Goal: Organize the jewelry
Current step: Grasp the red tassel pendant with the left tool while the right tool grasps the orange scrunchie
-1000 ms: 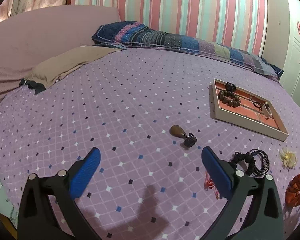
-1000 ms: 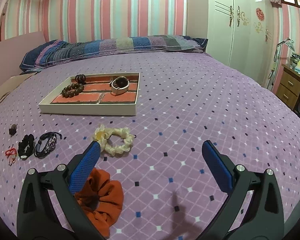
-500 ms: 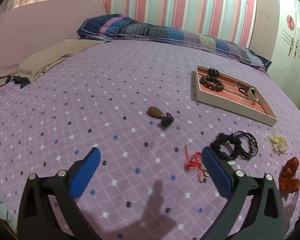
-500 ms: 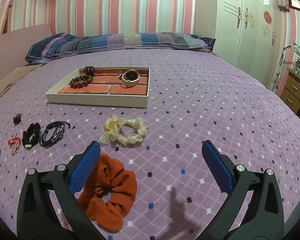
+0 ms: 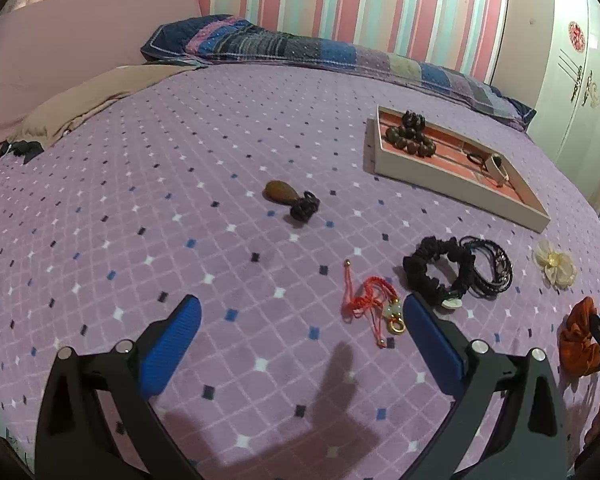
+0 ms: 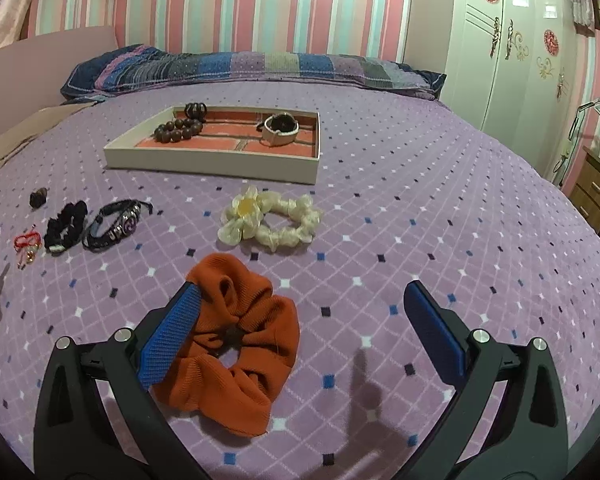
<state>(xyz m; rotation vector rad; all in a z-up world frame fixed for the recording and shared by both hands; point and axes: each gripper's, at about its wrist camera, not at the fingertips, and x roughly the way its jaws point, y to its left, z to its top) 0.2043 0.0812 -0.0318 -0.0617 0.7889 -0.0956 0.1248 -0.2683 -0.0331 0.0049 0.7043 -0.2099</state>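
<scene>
Both claws spread wide over the bed: left claw near the red cord charm, right claw above the orange scrunchie.

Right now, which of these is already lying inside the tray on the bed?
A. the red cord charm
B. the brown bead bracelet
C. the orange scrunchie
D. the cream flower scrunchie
B: the brown bead bracelet lies inside the tray, while the orange scrunchie, the cream flower scrunchie and the red cord charm all lie loose on the purple bedspread.
</scene>
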